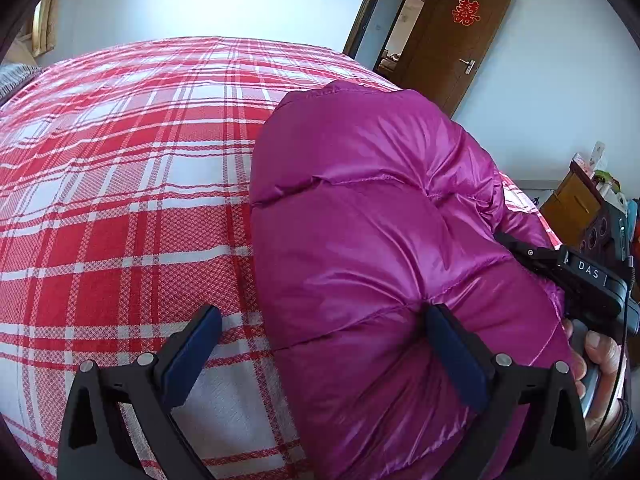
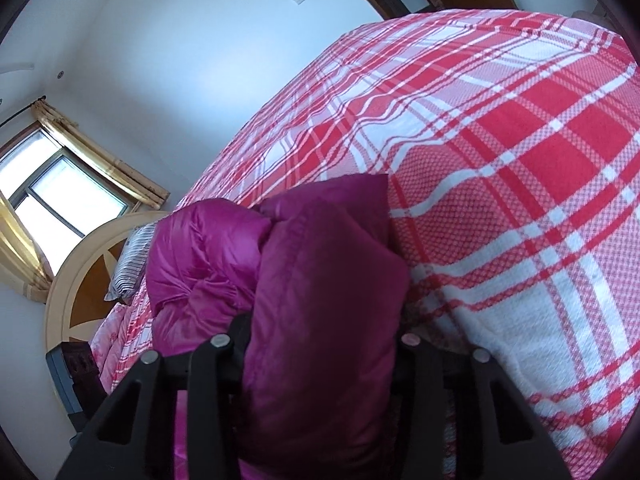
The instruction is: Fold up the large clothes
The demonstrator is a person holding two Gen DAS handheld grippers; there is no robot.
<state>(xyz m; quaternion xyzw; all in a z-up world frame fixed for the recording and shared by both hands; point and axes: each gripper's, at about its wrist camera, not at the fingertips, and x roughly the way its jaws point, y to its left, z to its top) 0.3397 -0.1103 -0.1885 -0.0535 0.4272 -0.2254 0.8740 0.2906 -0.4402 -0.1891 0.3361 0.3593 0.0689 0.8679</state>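
A puffy magenta down jacket (image 1: pixel 380 216) lies bunched on a bed with a red and white plaid cover (image 1: pixel 120 184). My left gripper (image 1: pixel 326 344) stands open and wide over the jacket's near left edge. Its right finger (image 1: pixel 456 356) rests against the fabric and its left finger (image 1: pixel 196 356) is over the bare cover. My right gripper (image 2: pixel 324 320) is shut on a thick fold of the jacket (image 2: pixel 320 280), which fills the gap between the jaws and hides the pads. In the left wrist view the right gripper (image 1: pixel 520 250) reaches into the jacket's right side, held by a hand (image 1: pixel 600 356).
The bed cover (image 2: pixel 520 160) spreads wide beyond the jacket. A striped pillow (image 2: pixel 130 268) and a curved headboard (image 2: pixel 76 276) are at one end. A brown door (image 1: pixel 452 40) stands open behind the bed, and a wooden cabinet (image 1: pixel 572 208) with clutter stands to the right.
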